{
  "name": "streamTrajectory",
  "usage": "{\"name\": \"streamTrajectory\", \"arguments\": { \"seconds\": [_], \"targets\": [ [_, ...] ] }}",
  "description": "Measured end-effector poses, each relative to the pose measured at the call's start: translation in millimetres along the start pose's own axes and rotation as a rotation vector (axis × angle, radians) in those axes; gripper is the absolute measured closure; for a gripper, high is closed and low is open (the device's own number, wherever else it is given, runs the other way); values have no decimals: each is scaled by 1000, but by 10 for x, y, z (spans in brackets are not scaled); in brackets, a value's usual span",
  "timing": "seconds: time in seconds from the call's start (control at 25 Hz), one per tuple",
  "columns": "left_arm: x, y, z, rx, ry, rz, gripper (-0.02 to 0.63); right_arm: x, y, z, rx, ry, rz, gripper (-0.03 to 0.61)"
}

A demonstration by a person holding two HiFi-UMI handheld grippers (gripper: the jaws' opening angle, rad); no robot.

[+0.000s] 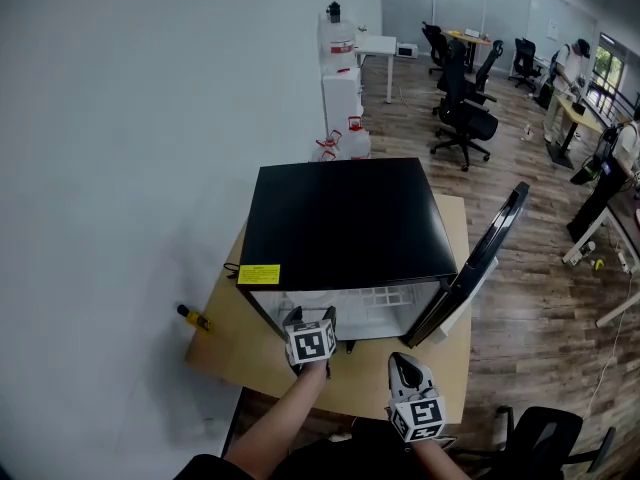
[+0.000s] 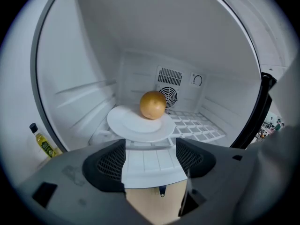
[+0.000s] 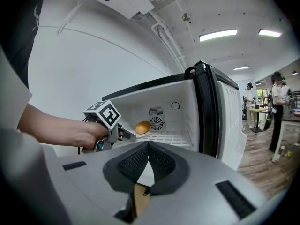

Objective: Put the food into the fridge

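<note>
The small black fridge (image 1: 345, 218) stands on a wooden table (image 1: 250, 353) with its door (image 1: 478, 264) swung open to the right. Inside, a round yellow-orange food (image 2: 152, 105) sits on a white plate (image 2: 140, 125), which rests on the wire shelf. My left gripper (image 2: 150, 150) is at the fridge's mouth just short of the plate, jaws wide open and empty. From the right gripper view I see the left gripper (image 3: 125, 134) by the opening and the food (image 3: 142, 127) behind it. My right gripper (image 3: 149, 146) hangs back in front of the fridge, jaws shut, holding nothing.
A small oil bottle (image 2: 43, 142) stands on the table left of the fridge. Water jugs (image 1: 355, 140) and office chairs (image 1: 465, 118) lie beyond it. Another chair (image 1: 540, 433) is near my right side. People stand at desks far right (image 3: 280, 102).
</note>
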State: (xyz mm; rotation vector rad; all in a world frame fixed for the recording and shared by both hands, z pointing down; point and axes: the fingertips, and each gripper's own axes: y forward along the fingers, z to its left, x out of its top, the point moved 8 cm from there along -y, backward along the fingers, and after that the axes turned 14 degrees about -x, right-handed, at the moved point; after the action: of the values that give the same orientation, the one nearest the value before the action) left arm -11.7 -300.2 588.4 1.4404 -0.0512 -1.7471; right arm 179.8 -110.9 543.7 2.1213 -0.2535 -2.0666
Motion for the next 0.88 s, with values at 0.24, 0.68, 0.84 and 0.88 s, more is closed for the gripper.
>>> {"name": "streamTrajectory", "arguments": {
  "seconds": [0.24, 0.68, 0.84, 0.88],
  "targets": [
    [-73, -88, 41, -10, -36, -47, 301, 2, -34, 45, -5, -5, 0, 518],
    [-211, -652, -89, -101, -27, -160, 301, 56, -180, 182, -24, -10, -14, 518],
    [-254, -1039, -235, -153, -7, -231, 301, 130, -324, 197, -44, -9, -26, 518],
    [-271, -1131, -274, -165, -2, -247, 301, 142, -370, 197, -49, -9, -29, 518]
  ]
}}
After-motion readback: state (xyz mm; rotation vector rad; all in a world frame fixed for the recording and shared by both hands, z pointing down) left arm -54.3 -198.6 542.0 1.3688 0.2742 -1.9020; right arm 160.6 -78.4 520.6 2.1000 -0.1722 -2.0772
